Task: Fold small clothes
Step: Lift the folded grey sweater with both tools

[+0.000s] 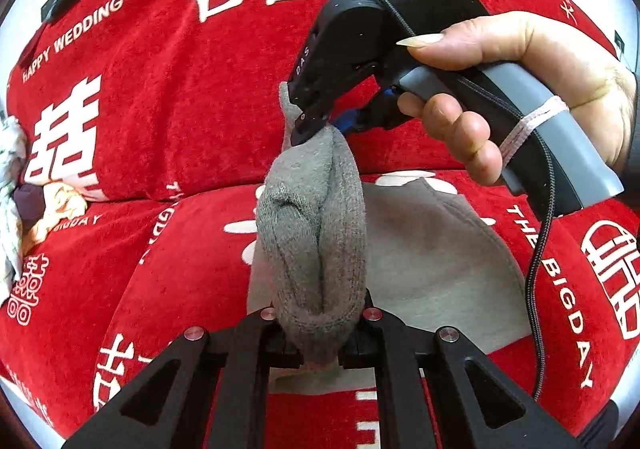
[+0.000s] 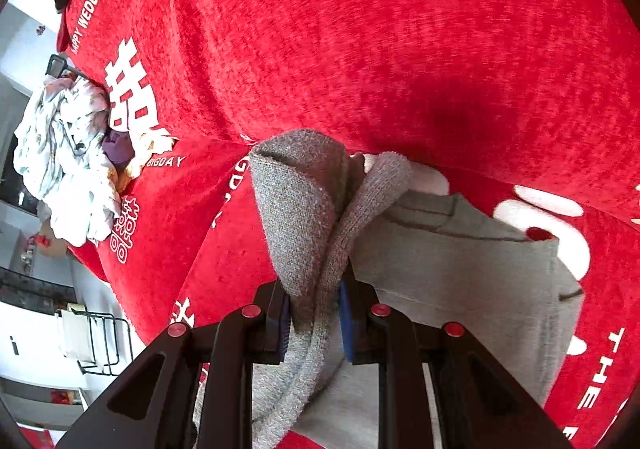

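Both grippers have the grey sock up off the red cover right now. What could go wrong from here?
1. The left gripper and right gripper pinch opposite ends of the bunched grey sock; pulling apart may slip one end free.
2. The sock hangs over the flat grey garment; lowering it could snag or rumple that piece.
3. The right gripper's cable dangles near the work and might drag across the fabric.

Between the left gripper [image 1: 320, 333] fingers the grey sock [image 1: 316, 233] bunches so its end is hidden, its far tip covered by the right gripper [image 1: 310, 129], whose pad contact is unclear, while beyond the fingers the pale clothes heap [image 2: 68, 165] is too crumpled to identify.
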Motion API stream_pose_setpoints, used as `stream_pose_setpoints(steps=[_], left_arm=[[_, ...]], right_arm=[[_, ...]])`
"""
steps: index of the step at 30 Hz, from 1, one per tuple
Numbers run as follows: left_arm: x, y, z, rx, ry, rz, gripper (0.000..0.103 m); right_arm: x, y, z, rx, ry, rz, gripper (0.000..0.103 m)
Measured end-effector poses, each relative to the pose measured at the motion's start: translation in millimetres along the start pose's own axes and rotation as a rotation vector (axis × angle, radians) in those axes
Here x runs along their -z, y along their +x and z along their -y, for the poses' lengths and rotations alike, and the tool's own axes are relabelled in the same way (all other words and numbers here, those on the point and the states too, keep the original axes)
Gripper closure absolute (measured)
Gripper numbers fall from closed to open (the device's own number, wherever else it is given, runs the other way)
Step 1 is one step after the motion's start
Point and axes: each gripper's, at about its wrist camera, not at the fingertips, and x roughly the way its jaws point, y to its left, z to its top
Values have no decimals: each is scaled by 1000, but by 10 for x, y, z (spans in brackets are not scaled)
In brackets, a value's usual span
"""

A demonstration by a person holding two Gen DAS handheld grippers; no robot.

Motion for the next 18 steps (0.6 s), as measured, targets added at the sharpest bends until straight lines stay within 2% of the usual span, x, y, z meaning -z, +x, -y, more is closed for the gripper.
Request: stream_pose_setpoints(steps=[18], left_arm=[[-66,151,735,33,60,-64,92]], right_arm=[[140,-382,516,-18,7,29,82]])
